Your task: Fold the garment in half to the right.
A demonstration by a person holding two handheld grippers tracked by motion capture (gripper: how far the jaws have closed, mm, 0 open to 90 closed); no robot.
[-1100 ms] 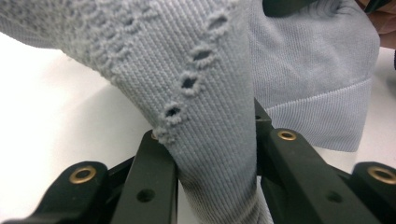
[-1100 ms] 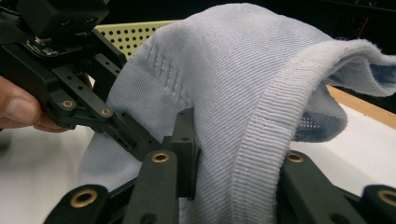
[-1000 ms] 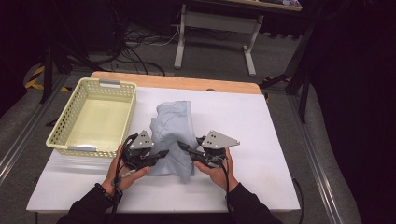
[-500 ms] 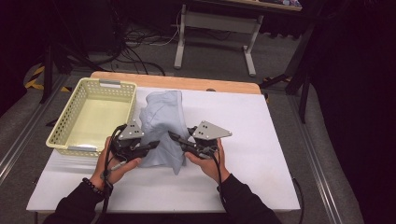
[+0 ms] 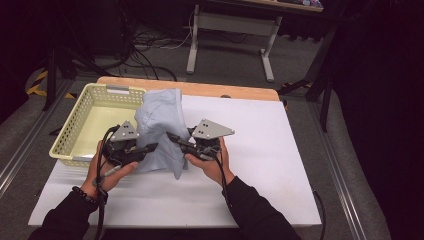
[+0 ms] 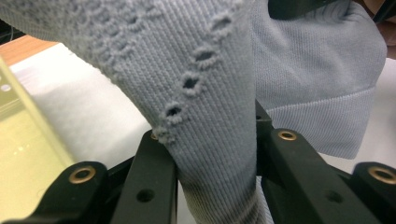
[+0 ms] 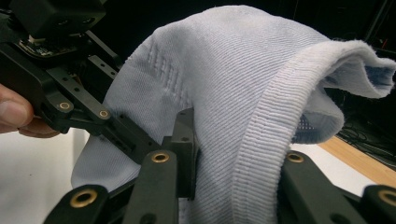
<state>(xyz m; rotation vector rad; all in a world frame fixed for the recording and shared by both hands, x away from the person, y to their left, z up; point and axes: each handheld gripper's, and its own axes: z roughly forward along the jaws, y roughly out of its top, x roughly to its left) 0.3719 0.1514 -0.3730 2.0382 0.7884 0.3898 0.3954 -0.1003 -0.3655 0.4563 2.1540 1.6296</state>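
I have the light blue knit garment (image 5: 161, 131) pinched in both grippers, lifted off the white table top (image 5: 260, 150). Left gripper (image 5: 150, 148): its jaws are closed on a bunched fold of the knit; in the left gripper view the fabric (image 6: 210, 93) rises straight up out of the gap between the two black jaws, filling it, with a row of small eyelet holes just above the jaw tips. Beyond the jaws on the right side of that view hangs a ribbed hem of the same garment. To the left of my left jaws lies the yellow basket (image 5: 82, 127), its wall just beside them.

Right gripper (image 5: 175, 138): jaws likewise clamped on the cloth. In the right gripper view a thick ribbed edge (image 7: 261, 154) runs down between the jaws, and the rest of the garment arches up and over them, drooping away to the right. The left gripper (image 7: 70, 112) shows up-left of my right jaws, biting the same piece close by, with a fingertip of the left hand (image 7: 16, 114) at the frame edge.

From the high view, the two sets of jaws point toward each other with the cloth between them; the garment stands up from the jaws and leans over the basket's near corner. Its lower edge hangs below the jaws; whether it touches the table I cannot tell.
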